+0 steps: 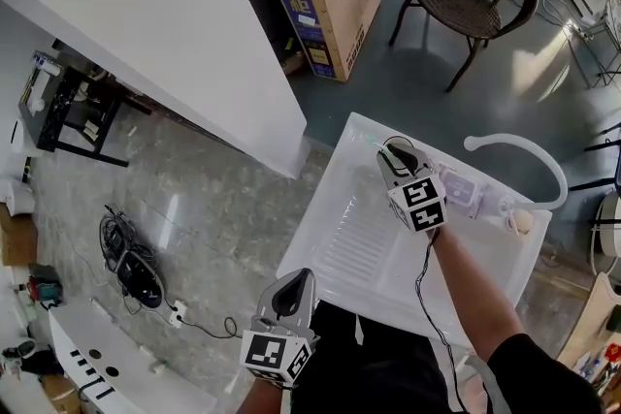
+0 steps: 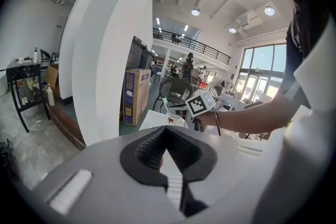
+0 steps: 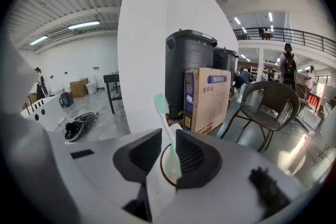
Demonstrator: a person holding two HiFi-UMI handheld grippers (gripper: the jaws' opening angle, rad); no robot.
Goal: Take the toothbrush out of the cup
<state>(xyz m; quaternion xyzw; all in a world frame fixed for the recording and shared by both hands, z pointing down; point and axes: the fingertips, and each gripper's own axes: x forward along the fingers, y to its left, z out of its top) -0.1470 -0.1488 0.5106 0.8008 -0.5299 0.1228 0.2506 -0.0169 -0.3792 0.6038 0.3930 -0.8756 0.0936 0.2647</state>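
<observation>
While stretched over the sink [image 1: 330, 199], straddling the toothbrush [image 3: 168, 131] with right gripper [image 1: 396, 150] spread.
Holding left gripper [image 1: 294, 281] low, pressed together.

Right gripper [image 1: 395, 152] outstretched, jaws apart (left gripper [image 1: 292, 292] low, jaws together)

Right gripper [image 1: 396, 150]: a pale grey moulded shell is shown, with black ribbed pads lining the jaws.
Left gripper [image 1: 294, 281]: the same grey shell and black ribbed pads are seen.
Right marker cube [image 1: 417, 202]: white faces are printed with black square patterns.
Left marker cube [image 1: 277, 356]: it is marked alike.
Cable [image 1: 424, 291]: a thin black lead is run back from the right marker cube.
Sleeve [image 1: 529, 373]: a black short sleeve is worn, farther back from the right marker cube.
</observation>
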